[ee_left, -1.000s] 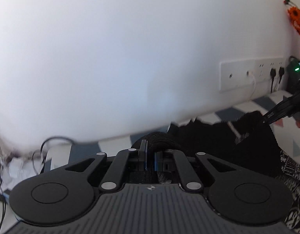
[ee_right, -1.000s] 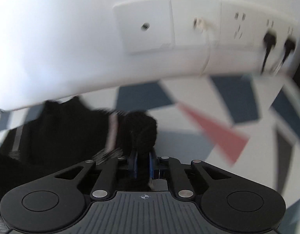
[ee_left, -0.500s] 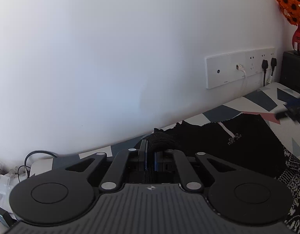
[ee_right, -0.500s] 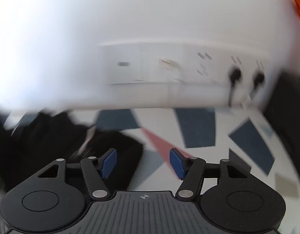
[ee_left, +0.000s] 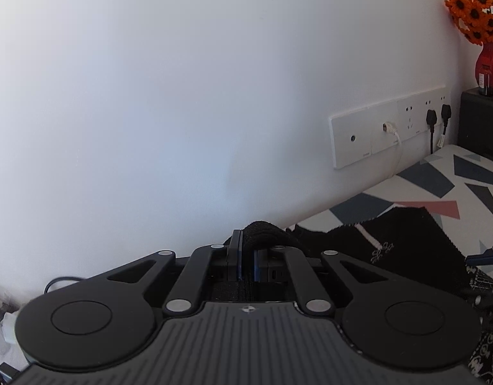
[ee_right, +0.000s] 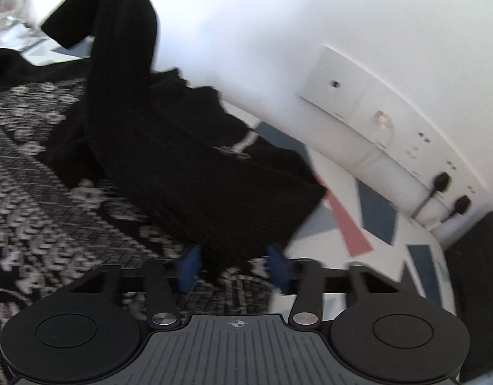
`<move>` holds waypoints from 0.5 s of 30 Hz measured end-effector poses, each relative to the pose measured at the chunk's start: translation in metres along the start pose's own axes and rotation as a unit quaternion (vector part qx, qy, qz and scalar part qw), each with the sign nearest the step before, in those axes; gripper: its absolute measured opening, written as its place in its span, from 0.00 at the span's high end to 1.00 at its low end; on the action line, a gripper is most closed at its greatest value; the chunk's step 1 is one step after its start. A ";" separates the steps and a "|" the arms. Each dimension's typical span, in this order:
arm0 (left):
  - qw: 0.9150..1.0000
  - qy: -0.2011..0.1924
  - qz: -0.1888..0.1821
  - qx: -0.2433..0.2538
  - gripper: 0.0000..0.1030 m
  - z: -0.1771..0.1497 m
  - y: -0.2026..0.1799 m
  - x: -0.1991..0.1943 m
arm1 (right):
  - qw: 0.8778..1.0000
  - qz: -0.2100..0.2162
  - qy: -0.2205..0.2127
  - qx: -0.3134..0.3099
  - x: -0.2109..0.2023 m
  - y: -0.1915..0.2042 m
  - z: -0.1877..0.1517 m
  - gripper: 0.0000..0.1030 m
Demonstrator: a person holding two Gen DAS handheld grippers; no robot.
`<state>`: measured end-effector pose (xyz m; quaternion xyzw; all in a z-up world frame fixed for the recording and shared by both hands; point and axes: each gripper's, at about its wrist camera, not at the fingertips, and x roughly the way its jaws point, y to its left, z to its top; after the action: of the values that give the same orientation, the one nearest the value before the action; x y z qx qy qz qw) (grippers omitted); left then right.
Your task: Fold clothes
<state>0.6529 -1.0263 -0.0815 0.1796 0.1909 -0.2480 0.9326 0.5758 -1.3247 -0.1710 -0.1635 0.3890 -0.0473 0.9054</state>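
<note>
Right gripper (ee_right: 233, 268) let go of the black sweater (ee_right: 195, 173) and swung around — its jaws have just been closing again from wide, now part open with a fold of the hem lying loose between the blue pads (ee_right: 189, 264). Left gripper (ee_left: 246, 258) stays clamped on a rolled black edge at lower centre of its view. Sweater lies on the patterned bedcover (ee_left: 471, 173), long axis running up-left from the right gripper — the right is nearer the free hem.

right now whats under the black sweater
The black sweater lies partly on a black-and-white patterned cloth and partly on the geometric-print sheet. Whatever lies beneath its middle is covered.
</note>
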 end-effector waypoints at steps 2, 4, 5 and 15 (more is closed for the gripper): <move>1.000 -0.014 0.002 0.015 0.94 0.002 -0.007 -0.002 | 0.999 -0.018 0.004 0.028 0.001 -0.013 0.000 0.80; 0.999 -0.029 0.005 0.042 0.94 0.002 -0.017 -0.004 | 0.996 -0.036 0.008 0.077 0.000 -0.030 -0.002 0.84; 0.998 -0.036 0.007 0.055 0.94 0.001 -0.023 -0.005 | 0.994 -0.045 0.010 0.103 0.000 -0.039 -0.003 0.84; 0.985 0.037 0.006 0.170 0.93 -0.057 -0.036 0.001 | 0.994 0.004 0.014 0.111 -0.016 -0.053 -0.024 0.70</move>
<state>0.6190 -1.0313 -0.1399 0.3453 0.1796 -0.2645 0.8824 0.5499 -1.3779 -0.1575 -0.0595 0.3942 -0.0888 0.9128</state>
